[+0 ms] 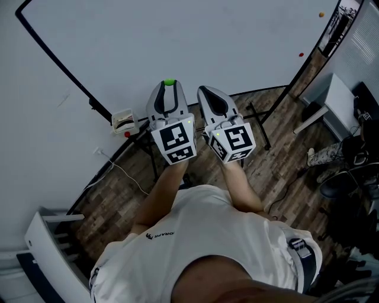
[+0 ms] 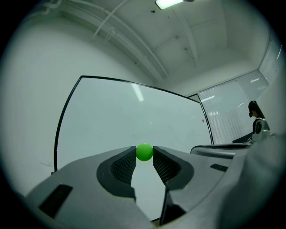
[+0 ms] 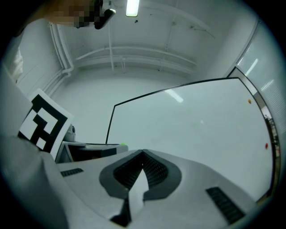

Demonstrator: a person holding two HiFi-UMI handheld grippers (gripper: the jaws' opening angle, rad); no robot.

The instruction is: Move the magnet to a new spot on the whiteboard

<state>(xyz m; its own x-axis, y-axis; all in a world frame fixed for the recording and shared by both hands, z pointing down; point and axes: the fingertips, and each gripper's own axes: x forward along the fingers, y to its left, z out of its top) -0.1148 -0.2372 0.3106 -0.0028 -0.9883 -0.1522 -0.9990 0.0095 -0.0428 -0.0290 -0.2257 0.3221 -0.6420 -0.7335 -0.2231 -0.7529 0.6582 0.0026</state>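
Near the whiteboard's [image 1: 177, 35] lower edge, the green magnet [image 2: 144, 152] is pinched between the left gripper's [image 1: 169, 87] fingertips. The right gripper [image 3: 143, 157] is pressed together, empty. Transfer step judged in hand. Next: magnet to be seated on bare board, then released.

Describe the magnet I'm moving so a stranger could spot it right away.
Find the big whiteboard; in front of it, the left gripper pinches a round green magnet between its fingers. Only this one is green: the orange magnet and red magnet sit near the board's right edge.
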